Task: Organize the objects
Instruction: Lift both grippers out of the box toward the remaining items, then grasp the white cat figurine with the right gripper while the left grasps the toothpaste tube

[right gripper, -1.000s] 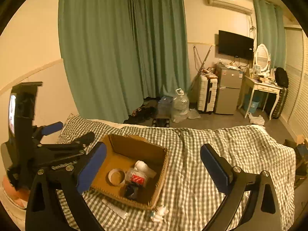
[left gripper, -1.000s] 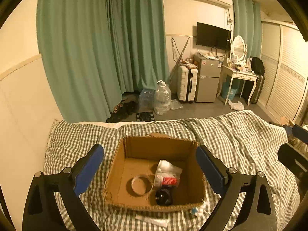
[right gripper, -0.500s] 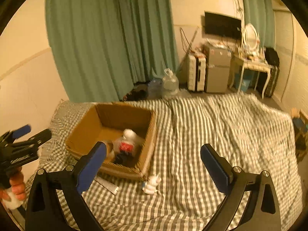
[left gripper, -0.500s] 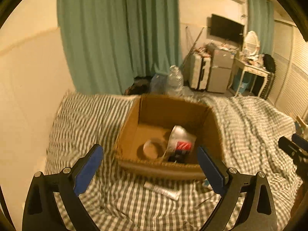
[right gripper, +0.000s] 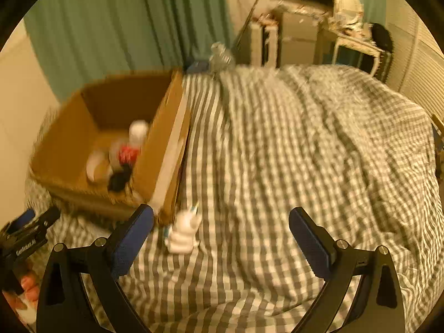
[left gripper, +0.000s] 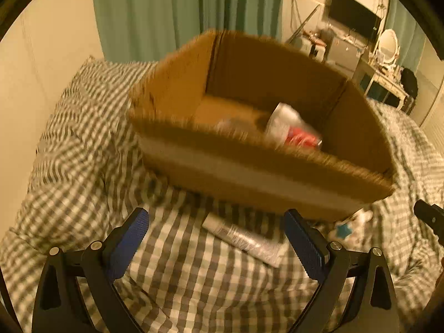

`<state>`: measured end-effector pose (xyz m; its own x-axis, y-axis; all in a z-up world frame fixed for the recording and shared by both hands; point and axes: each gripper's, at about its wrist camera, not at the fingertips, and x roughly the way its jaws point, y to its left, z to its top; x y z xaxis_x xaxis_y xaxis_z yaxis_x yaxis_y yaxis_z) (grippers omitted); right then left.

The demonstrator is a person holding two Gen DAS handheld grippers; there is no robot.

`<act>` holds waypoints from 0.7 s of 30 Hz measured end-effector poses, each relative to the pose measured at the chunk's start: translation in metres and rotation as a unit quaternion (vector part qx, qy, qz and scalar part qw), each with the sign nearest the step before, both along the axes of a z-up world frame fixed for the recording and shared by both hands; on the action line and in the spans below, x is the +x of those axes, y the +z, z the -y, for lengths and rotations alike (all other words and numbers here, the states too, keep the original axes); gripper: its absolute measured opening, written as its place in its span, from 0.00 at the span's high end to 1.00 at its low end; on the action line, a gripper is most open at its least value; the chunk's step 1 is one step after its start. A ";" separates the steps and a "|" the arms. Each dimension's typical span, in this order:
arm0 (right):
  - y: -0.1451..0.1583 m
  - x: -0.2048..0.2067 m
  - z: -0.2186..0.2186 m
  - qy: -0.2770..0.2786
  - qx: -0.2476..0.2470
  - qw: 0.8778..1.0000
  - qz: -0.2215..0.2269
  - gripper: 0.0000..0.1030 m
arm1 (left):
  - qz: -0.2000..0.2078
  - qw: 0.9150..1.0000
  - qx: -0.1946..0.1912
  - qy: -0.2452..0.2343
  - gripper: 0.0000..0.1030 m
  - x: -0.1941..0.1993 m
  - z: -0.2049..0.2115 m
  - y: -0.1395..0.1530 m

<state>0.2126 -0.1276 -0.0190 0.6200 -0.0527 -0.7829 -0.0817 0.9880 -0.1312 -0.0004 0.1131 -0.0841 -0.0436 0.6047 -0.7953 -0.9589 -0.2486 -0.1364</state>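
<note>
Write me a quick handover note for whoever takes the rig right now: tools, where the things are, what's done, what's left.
Left tool: open, empty, low over the flat tube lying on the bed in front of the cardboard box.
Right tool: open, empty, near the small white figurine standing by the box's corner.
Done: a roll of tape, a red-labelled packet and a black item sit in the box.
Left: tube and figurine.

Left wrist view: low over the bed [left gripper: 83, 127], facing the near wall of the cardboard box [left gripper: 249, 172] at close range, looking slightly down into it. Right wrist view: further right and further back, facing across the bed [right gripper: 305, 152] with the cardboard box [right gripper: 163, 149] at frame left. Shared: box, checked bedding, green curtain [left gripper: 155, 14], small white figurine [right gripper: 183, 233].
</note>
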 end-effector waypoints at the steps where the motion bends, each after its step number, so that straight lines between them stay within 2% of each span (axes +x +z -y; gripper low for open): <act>1: -0.009 0.003 -0.006 0.009 -0.006 1.000 -0.016 0.05 | 0.000 1.000 -0.004 -0.001 0.03 0.000 0.000 -0.006; 4: -0.030 0.009 -0.022 0.030 -0.021 0.998 -0.044 0.06 | 0.007 1.000 -0.021 -0.006 0.03 0.002 0.000 -0.026; 7: -0.049 0.014 -0.032 0.039 -0.032 0.997 -0.063 0.13 | 0.020 0.999 -0.035 -0.009 0.03 0.003 -0.001 -0.041; 9: -0.061 0.017 -0.035 0.041 -0.037 0.996 -0.075 0.14 | 0.028 0.999 -0.037 -0.006 0.03 0.002 -0.003 -0.045; 11: -0.071 0.021 -0.035 0.040 -0.041 0.994 -0.091 0.22 | 0.032 0.999 -0.036 -0.004 0.03 0.002 -0.005 -0.047; 21: -0.105 0.042 -0.021 0.003 0.007 0.992 -0.125 0.27 | 0.048 0.998 -0.035 0.008 0.03 0.002 -0.008 -0.059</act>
